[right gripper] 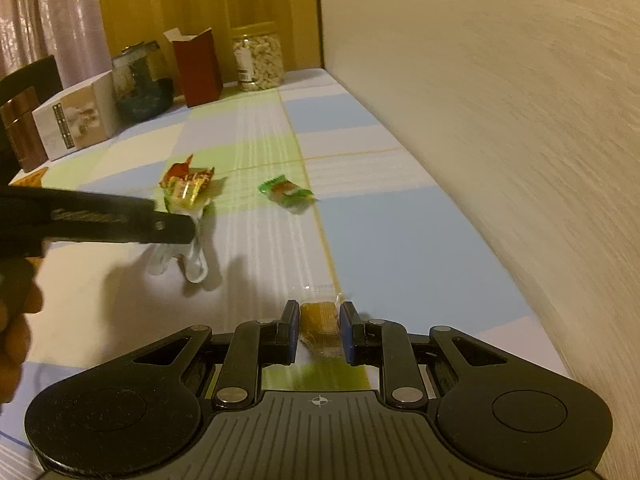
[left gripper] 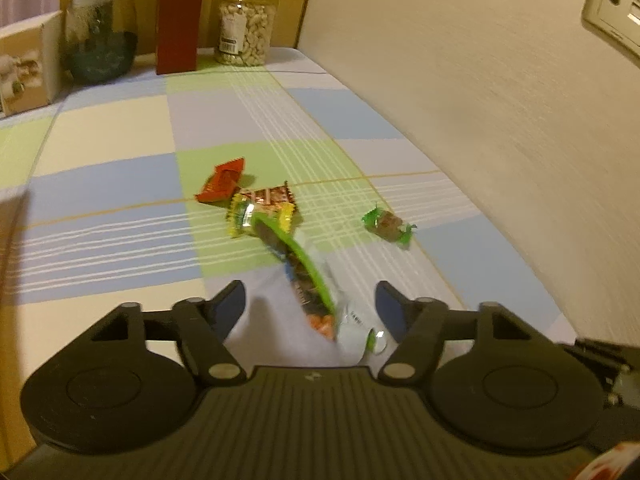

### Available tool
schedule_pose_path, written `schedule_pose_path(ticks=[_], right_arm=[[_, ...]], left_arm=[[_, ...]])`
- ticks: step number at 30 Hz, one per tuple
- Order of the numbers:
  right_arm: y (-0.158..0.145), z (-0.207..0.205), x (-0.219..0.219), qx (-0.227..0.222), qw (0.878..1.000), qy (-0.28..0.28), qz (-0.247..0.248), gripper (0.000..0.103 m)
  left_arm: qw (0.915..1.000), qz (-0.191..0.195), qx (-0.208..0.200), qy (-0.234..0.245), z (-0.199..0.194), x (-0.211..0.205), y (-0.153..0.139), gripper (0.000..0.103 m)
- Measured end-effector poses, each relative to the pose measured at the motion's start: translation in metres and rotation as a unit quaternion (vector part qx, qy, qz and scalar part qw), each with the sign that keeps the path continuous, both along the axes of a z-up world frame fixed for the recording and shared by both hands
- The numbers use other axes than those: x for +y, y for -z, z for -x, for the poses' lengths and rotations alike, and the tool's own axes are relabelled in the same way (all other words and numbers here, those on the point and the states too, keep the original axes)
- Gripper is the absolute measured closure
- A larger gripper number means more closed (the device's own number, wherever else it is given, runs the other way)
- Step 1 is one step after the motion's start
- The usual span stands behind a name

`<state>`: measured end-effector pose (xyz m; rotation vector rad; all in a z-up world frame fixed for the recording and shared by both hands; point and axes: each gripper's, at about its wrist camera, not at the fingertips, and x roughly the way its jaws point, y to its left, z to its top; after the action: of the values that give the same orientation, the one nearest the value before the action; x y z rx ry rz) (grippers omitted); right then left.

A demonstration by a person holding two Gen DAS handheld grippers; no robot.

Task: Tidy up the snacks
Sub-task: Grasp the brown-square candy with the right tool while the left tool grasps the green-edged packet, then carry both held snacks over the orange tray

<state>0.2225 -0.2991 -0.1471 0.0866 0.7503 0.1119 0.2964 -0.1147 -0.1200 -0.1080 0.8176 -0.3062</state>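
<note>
My left gripper (left gripper: 310, 304) hangs low over the checked tablecloth (left gripper: 112, 200), jaws apart. A long clear snack packet with a green edge (left gripper: 308, 276) runs between its fingers and lies close to the right finger, with a gap on the left side. Beyond it lies a small pile: a red wrapper (left gripper: 222, 182), a yellow-green one (left gripper: 240, 216) and a striped one (left gripper: 272, 196). A green-wrapped candy (left gripper: 387, 224) lies alone to the right. My right gripper (right gripper: 320, 320) is shut on a brown snack in clear wrap (right gripper: 320, 328). The right wrist view shows the left gripper (right gripper: 192, 232) from the side.
At the table's far end stand a jar of nuts (left gripper: 246, 26), an open red carton (left gripper: 178, 28), a glass vase (left gripper: 100, 32) and a white box (left gripper: 28, 64). A wall (left gripper: 480, 100) with a socket (left gripper: 616, 4) runs along the right edge. A hand (right gripper: 16, 320) shows at the left.
</note>
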Motion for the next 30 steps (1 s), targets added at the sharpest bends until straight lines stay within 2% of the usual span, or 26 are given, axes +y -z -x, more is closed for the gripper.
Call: schedule_pose_path(ticks=[3,9,11,13,22,30], right_arm=[[0.002,0.000,-0.001,0.000,1.000,0.002,0.000,0.081],[0.001,-0.004,0.001,0.000,1.000,0.004,-0.004,0.081],[0.000,-0.004,0.001,0.000,1.000,0.004,-0.005,0.081],[-0.002,-0.002,0.002,-0.001,1.000,0.004,-0.008,0.081],[-0.016,0.009,0.014,-0.005,1.000,-0.006,-0.023,0.081],[-0.045,0.027,0.034,-0.016,0.999,-0.019,-0.039,0.081]], left_arm=[[1.0000,-0.007,0.002,0.003,-0.008,-0.007,0.004,0.047],[0.9988,-0.045,0.004,0.020,-0.013,-0.018,0.010,0.067],[0.9986,-0.050,0.006,0.019,-0.011,-0.015,0.009,0.077],[0.9984,-0.052,0.009,0.020,-0.007,-0.009,0.008,0.080],[0.9985,-0.050,0.018,0.013,0.028,0.022,-0.005,0.081],[0.9992,-0.038,0.004,-0.010,0.068,0.053,-0.041,0.081]])
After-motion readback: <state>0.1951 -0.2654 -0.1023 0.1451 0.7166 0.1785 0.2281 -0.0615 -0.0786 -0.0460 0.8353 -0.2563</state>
